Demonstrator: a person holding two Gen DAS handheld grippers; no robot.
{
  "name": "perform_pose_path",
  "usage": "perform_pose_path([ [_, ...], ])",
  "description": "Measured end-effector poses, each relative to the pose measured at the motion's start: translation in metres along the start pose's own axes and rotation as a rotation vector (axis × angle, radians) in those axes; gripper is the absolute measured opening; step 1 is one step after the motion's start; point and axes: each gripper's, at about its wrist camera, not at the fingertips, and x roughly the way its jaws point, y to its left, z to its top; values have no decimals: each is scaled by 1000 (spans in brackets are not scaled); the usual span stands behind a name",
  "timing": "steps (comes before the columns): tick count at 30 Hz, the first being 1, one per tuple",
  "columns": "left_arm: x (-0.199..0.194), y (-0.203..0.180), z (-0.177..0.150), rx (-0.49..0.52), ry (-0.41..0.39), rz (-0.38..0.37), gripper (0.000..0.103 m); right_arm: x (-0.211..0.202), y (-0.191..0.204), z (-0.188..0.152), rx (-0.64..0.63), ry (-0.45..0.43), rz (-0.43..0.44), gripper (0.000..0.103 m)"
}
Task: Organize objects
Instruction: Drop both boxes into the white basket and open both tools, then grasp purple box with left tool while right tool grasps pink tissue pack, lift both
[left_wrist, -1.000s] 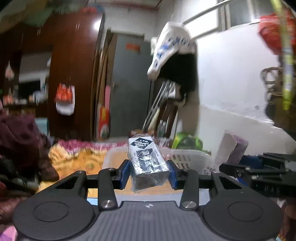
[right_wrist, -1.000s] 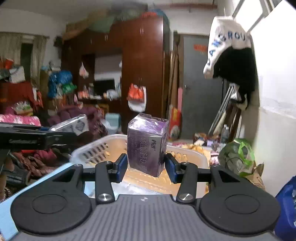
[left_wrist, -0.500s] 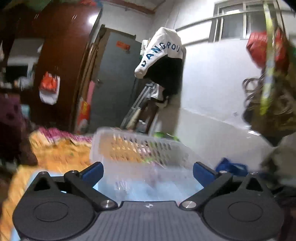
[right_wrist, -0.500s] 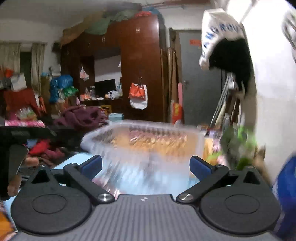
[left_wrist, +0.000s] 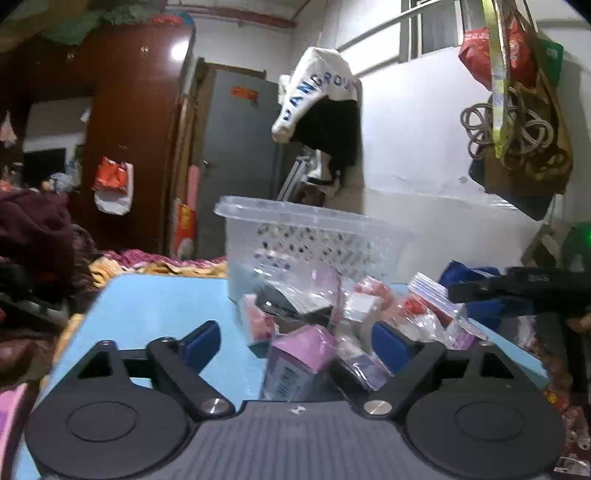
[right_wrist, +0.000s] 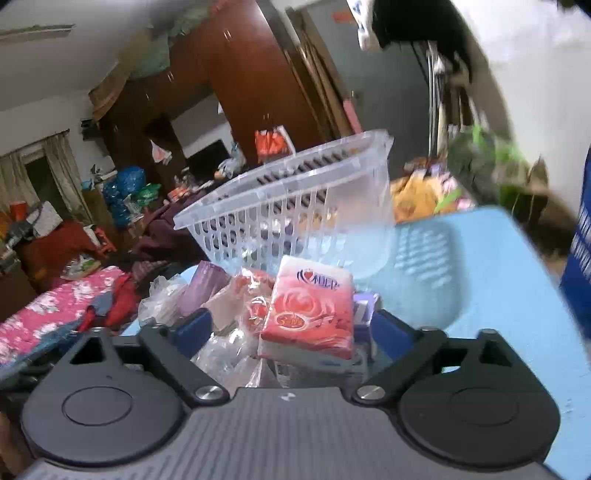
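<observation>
A clear plastic basket (left_wrist: 317, 236) stands on a light blue table (left_wrist: 155, 310); it also shows in the right wrist view (right_wrist: 295, 206). A pile of wrapped packets lies in front of it. My left gripper (left_wrist: 295, 345) is open, its jaws either side of a purple box (left_wrist: 295, 362). My right gripper (right_wrist: 282, 328) is open, its jaws either side of a red and white tissue pack (right_wrist: 310, 306). Neither pad visibly touches anything. The right gripper's arm (left_wrist: 517, 291) shows at the left view's right edge.
A dark wardrobe (left_wrist: 129, 147) and grey door (left_wrist: 236, 155) stand behind. Bags hang on the right wall (left_wrist: 517, 110). Clothes are heaped to the left (right_wrist: 55, 295). A blue bag (right_wrist: 580, 251) stands by the table's right edge.
Both grippers held boxes over the basket a second ago, then opened and let them go. Both have since dropped low to the pile of packets in front of the basket.
</observation>
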Motion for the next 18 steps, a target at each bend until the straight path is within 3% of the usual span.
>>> perform_pose_path([
  [2,3,-2,-8,26,27,19,78,3,-2,-6,8,28,11,81],
  [4,10,-4,-11,38,57,34,61,1,-3,-15,9,40,4,70],
  [6,14,-1,-13,20,77,25,51,-3,-2,-20,-9,32,-13,59],
  [18,-10,-8,-17,50,-6,13,48,-36,-3,-22,-28,-58,-11,58],
])
